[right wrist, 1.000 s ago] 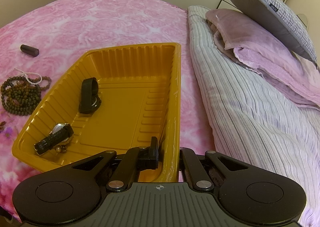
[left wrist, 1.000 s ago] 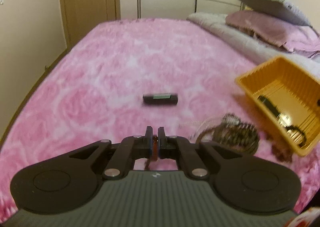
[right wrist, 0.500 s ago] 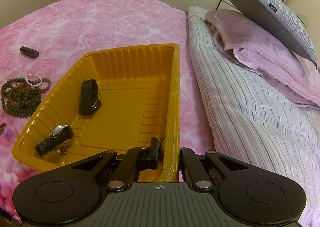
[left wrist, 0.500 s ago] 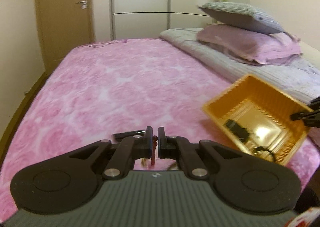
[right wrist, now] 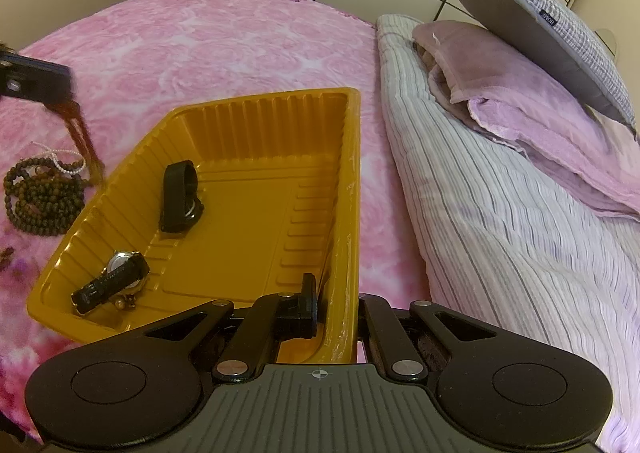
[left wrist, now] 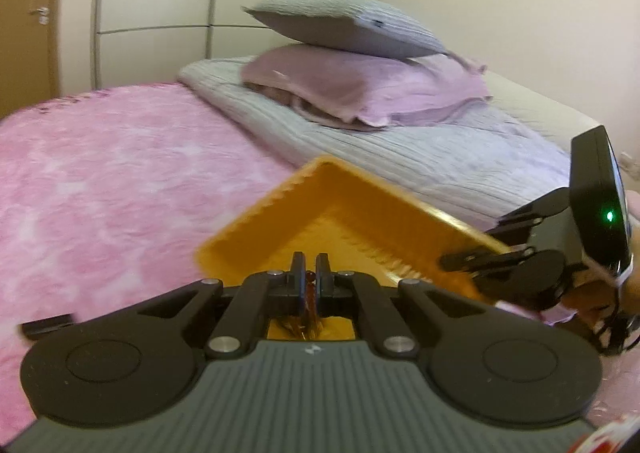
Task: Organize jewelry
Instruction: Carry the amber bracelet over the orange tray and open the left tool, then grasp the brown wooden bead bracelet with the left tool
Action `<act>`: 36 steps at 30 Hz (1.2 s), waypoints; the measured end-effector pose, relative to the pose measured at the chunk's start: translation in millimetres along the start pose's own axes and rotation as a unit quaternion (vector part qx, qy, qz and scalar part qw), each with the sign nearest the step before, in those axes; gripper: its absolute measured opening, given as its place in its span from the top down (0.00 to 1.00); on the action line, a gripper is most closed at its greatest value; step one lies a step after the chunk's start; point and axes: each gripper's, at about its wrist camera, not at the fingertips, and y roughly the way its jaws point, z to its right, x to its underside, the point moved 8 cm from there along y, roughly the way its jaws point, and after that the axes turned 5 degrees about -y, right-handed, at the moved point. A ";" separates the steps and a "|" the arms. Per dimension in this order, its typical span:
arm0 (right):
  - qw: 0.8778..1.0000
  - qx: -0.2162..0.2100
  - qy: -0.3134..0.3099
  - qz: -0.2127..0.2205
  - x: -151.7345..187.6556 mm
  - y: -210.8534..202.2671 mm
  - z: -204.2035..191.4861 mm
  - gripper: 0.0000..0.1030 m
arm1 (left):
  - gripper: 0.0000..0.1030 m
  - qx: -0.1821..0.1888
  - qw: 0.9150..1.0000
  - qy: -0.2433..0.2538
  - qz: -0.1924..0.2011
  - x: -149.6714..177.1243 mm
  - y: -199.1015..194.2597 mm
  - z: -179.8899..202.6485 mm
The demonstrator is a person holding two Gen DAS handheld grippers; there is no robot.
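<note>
The left tool (left wrist: 310,267) is clamped on a reddish-brown strand (left wrist: 309,303) that hangs down between its fingers, just above the near rim of the yellow tray (left wrist: 256,237). From the right wrist view the same strand (right wrist: 82,135) dangles blurred at the tray's left side, with its lower end close to the rim; whether it touches cannot be told.

The right tool (right wrist: 334,305) is clamped on the tray's right wall (right wrist: 348,213), one finger inside and the other outside. Inside the tray (right wrist: 248,237) lie a black watch with a round pale face (right wrist: 114,279) at the near left and a black looped strap (right wrist: 180,195) farther back, well apart from each other.

Left of the tray, on the pink bedspread (right wrist: 208,41), lies a heap of dark brown beads (right wrist: 42,199) with a thin white bead string (right wrist: 60,159) at its far edge. A small dark bar (left wrist: 46,325) lies on the bedspread at the left edge of the left wrist view. To the right are a striped grey quilt (right wrist: 500,221), a lilac pillow (right wrist: 520,101) and a grey pillow (right wrist: 532,29) on top.
</note>
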 end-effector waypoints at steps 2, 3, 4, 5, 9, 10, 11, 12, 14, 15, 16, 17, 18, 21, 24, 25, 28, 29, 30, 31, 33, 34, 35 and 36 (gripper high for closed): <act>1.000 0.000 0.001 0.001 -0.2 -0.4 -0.1 0.96 | 0.97 0.005 1.000 0.005 -0.006 2.0 10.8 7.9; 1.000 -0.001 0.001 0.002 -0.1 -0.3 0.1 0.96 | 0.97 0.006 1.000 0.007 -0.010 3.3 16.3 10.6; 1.000 -0.001 0.002 0.002 0.1 -0.1 0.4 0.96 | 0.97 0.008 1.000 0.007 -0.013 4.7 20.6 12.4; 1.000 -0.001 0.003 0.002 0.4 0.1 0.5 0.96 | 0.97 0.009 1.000 0.005 -0.015 6.1 23.3 13.5; 1.000 -0.002 0.006 0.002 1.5 1.1 1.1 0.96 | 0.97 0.010 1.000 0.000 -0.026 10.6 34.9 14.8; 1.000 -0.003 0.006 0.003 1.7 0.7 1.1 0.96 | 0.97 0.010 1.000 -0.003 -0.028 11.5 37.1 14.4; 1.000 -0.003 0.006 0.003 1.4 0.6 1.0 0.96 | 0.97 0.011 1.000 -0.003 -0.029 12.1 38.5 13.8; 1.000 -0.003 0.006 0.003 1.2 0.5 0.9 0.96 | 0.97 0.009 0.999 -0.002 -0.031 13.0 40.3 13.1; 1.000 -0.002 0.007 0.003 1.1 0.7 1.1 0.96 | 0.96 0.003 0.999 -0.002 -0.032 13.7 44.2 10.7; 1.000 -0.002 0.008 0.003 1.4 1.0 1.4 0.96 | 0.96 0.002 0.999 -0.006 -0.034 13.6 46.0 9.7; 1.000 -0.002 0.008 0.003 1.6 1.3 1.7 0.96 | 0.96 0.002 0.999 -0.011 -0.036 13.6 47.9 8.3; 1.000 -0.002 0.008 0.003 1.9 1.3 1.4 0.96 | 0.95 0.004 0.999 -0.016 -0.036 13.2 49.1 7.1; 1.000 -0.002 0.008 0.003 1.9 1.3 1.4 0.96 | 0.93 0.003 0.999 -0.020 -0.035 12.6 48.9 5.1; 1.000 -0.002 0.008 0.003 2.0 1.3 1.6 0.96 | 0.88 -0.004 0.999 -0.027 -0.028 10.7 42.4 -4.3; 1.000 -0.002 0.007 0.004 2.2 1.4 1.9 0.96 | 0.87 -0.028 0.999 -0.040 -0.017 9.9 26.4 -25.3; 1.000 -0.002 0.007 0.004 2.2 1.3 1.8 0.96 | 0.87 -0.038 0.998 -0.047 -0.012 10.8 19.0 -34.7; 1.000 -0.002 0.006 0.005 2.2 1.5 2.3 0.96 | 0.84 -0.078 0.995 -0.063 -0.001 20.6 -6.2 -64.6; 1.000 -0.002 0.006 0.004 2.2 1.5 2.2 0.96 | 0.81 -0.091 0.993 -0.070 -0.001 25.9 -14.0 -74.0; 1.000 -0.002 0.006 0.004 2.2 1.6 2.2 0.96 | 0.81 -0.106 0.991 -0.079 -0.002 32.9 -23.2 -84.4; 1.000 -0.001 0.006 0.004 2.3 1.7 2.0 0.96 | 0.81 -0.121 0.989 -0.086 -0.003 41.1 -32.3 -94.2; 1.000 -0.001 0.007 0.004 2.7 1.9 2.1 0.96 | 0.81 -0.145 0.985 -0.090 -0.011 58.0 -47.6 -107.9; 1.000 -0.001 0.007 0.003 2.8 1.7 1.6 0.96 | 0.81 -0.160 0.983 -0.093 -0.016 68.6 -55.7 -114.7; 1.000 -0.001 0.007 0.003 3.2 1.8 1.5 0.96 | 0.81 -0.171 0.980 -0.096 -0.021 77.6 -62.7 -119.8; 1.000 -0.001 0.007 0.003 3.6 1.2 0.7 0.96 | 0.81 -0.184 0.978 -0.099 -0.027 88.1 -70.6 -125.6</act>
